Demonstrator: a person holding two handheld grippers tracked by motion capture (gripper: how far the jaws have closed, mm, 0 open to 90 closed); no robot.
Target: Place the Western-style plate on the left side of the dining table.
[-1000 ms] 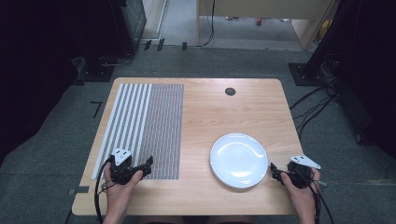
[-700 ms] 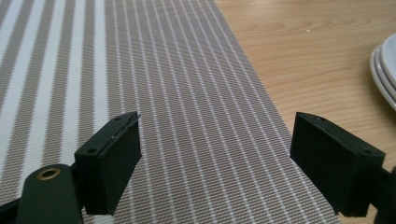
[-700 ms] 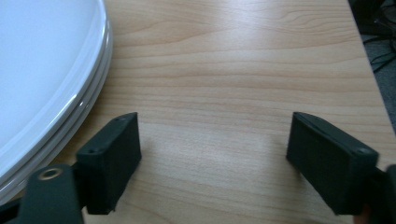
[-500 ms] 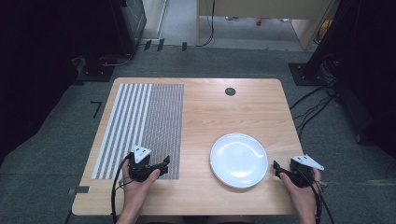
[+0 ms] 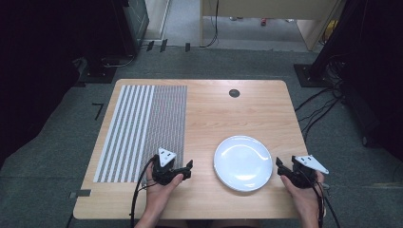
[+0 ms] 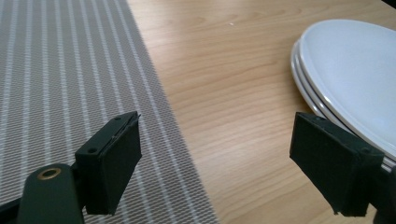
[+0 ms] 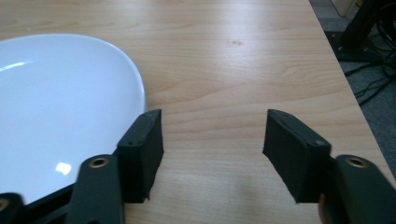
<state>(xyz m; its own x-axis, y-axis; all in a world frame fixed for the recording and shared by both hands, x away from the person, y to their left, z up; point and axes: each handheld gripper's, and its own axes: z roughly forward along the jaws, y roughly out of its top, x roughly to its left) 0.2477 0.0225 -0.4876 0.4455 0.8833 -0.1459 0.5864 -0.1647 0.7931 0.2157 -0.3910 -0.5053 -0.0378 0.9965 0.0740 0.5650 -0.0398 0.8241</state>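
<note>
Both jaws stand apart with nothing between them: your left gripper (image 5: 186, 167) wide, your right gripper (image 5: 280, 167) narrower, having just been closing on air. The plates (image 5: 243, 162), seemingly a stack, sit on the table (image 5: 256, 109) between your grippers. Likely stiff, glazed, slippery and breakable; pinch the rim (image 7: 140, 88), squarely.
</note>
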